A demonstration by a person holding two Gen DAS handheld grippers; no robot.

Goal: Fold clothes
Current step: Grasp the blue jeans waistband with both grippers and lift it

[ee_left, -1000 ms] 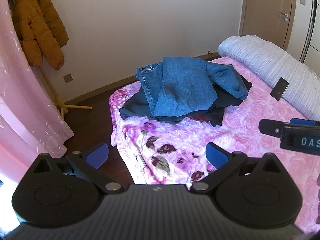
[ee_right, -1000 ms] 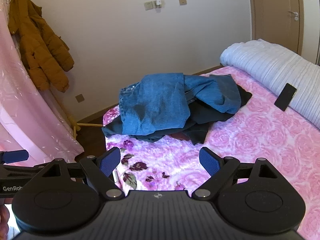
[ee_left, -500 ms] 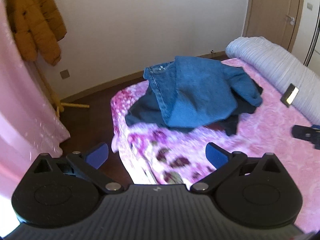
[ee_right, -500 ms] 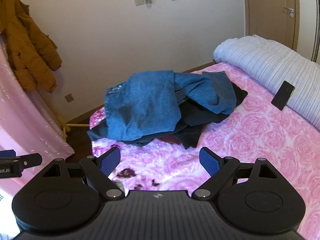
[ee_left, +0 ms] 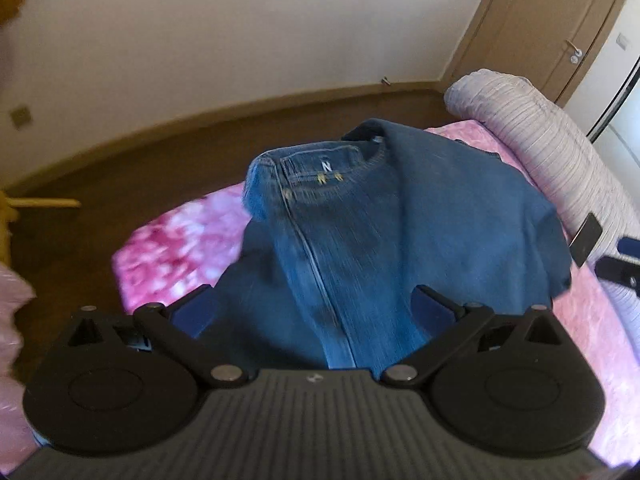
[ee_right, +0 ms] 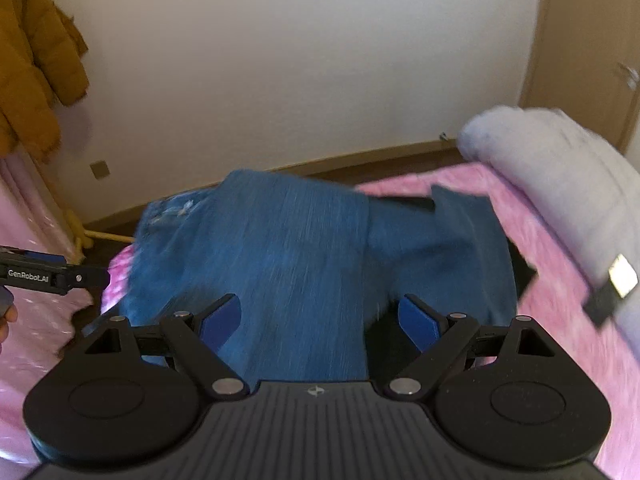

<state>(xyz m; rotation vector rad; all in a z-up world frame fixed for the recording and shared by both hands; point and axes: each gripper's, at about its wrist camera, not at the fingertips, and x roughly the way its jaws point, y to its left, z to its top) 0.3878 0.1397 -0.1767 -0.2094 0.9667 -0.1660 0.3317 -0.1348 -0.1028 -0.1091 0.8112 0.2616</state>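
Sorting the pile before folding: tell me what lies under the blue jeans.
A dark garment pokes out from under the blue jeans, over the pink bedspread. How many pieces lie beneath is hidden by the denim.

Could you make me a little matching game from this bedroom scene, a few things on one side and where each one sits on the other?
Things:
1. blue jeans
2. brown coat
3. phone
4. rolled quilt

Places:
a. leaning against the quilt
b. hanging by the wall at the left
c. along the right side of the bed
d. heaped on top of the dark clothes

Pairs: 1-d, 2-b, 3-a, 4-c
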